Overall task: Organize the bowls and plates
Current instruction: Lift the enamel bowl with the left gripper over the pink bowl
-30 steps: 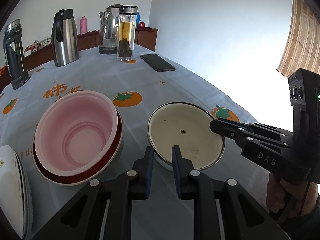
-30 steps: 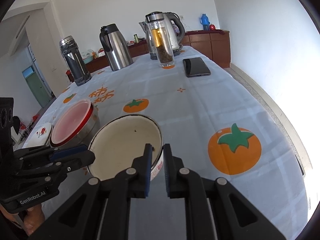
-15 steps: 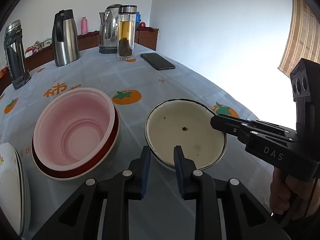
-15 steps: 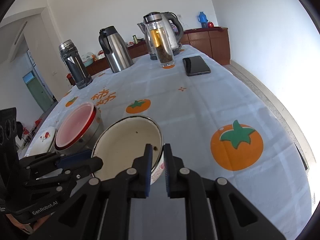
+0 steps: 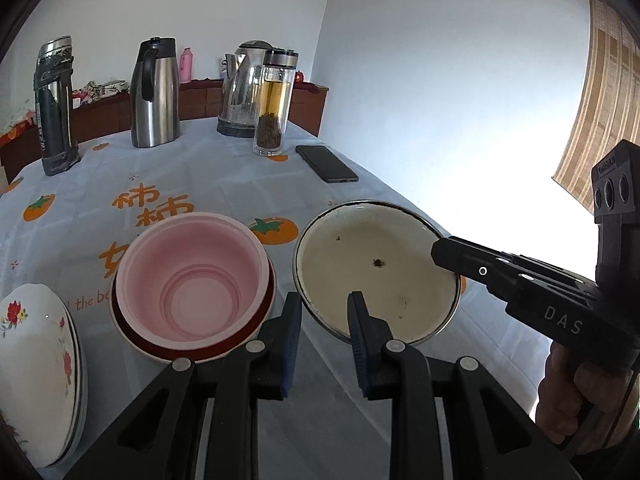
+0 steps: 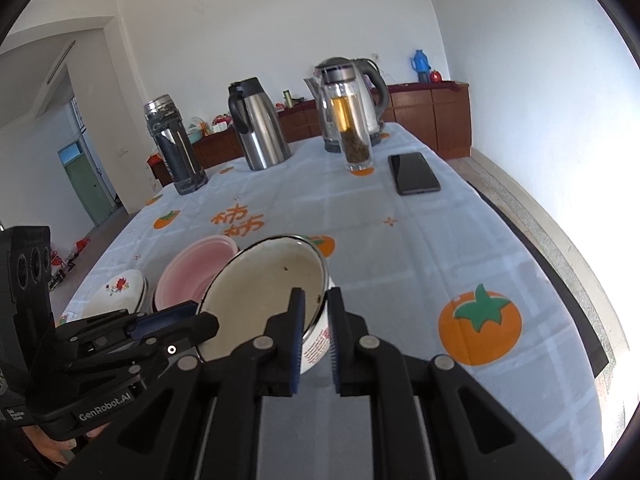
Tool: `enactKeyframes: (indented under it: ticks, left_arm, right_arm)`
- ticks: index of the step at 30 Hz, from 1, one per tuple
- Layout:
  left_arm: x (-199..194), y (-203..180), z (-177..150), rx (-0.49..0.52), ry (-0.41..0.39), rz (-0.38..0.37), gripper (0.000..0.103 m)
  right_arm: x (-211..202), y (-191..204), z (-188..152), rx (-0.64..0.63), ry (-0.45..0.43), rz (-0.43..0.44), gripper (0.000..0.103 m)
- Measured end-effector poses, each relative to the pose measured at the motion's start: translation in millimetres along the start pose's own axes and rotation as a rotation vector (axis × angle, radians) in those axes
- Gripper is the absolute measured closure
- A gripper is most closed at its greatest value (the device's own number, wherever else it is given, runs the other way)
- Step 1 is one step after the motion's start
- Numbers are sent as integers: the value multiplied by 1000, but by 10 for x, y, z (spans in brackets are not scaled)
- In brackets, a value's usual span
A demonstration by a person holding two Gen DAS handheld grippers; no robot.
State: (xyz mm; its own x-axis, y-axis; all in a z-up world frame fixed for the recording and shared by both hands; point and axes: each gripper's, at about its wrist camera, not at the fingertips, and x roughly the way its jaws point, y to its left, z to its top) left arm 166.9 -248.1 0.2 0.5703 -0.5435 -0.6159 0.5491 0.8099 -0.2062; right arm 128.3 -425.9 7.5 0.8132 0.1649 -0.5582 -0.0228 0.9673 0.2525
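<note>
A white enamel bowl (image 5: 376,268) with a dark rim hangs tilted just above the tablecloth. My left gripper (image 5: 325,314) straddles its near rim, one pad inside and one outside, shut on it. My right gripper (image 6: 316,308) is shut on the bowl's (image 6: 264,284) right rim and shows in the left wrist view as the black right gripper (image 5: 438,248). The left gripper (image 6: 208,320) shows at the bowl's left in the right wrist view. A pink bowl (image 5: 192,280) nested in a red-rimmed one stands to the left. Floral plates (image 5: 36,360) are stacked at the far left.
At the table's far end stand a dark flask (image 5: 54,108), a steel thermos (image 5: 154,92), a kettle (image 5: 244,88) and a glass tea bottle (image 5: 274,104). A black phone (image 5: 326,164) lies near the right edge. The table edge (image 6: 520,240) falls away on the right.
Both grippers have risen with the white bowl between them. The bowl has come up off the cloth and now tilts, and the left gripper's pads stand a little wider.
</note>
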Motion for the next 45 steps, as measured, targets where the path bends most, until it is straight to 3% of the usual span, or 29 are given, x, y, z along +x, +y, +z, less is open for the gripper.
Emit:
enactKeyframes:
  ticks: [8,26,36,45]
  left_arm:
    - [-319,241,153,-35,-76,42,78]
    - [-569,844,302,-102,-115,149,78]
    - [-458,963,334,-75,-91,160,78]
    - [-290,1081,288,-101,-43,122,78]
  right_arm:
    - [6,345,205,-59,-23,43,92]
    - [371,996,492,-163,-12,106,91]
    - [516,1067,489,-168,28,81,91]
    - [646,1044,449,-165,72,59,91]
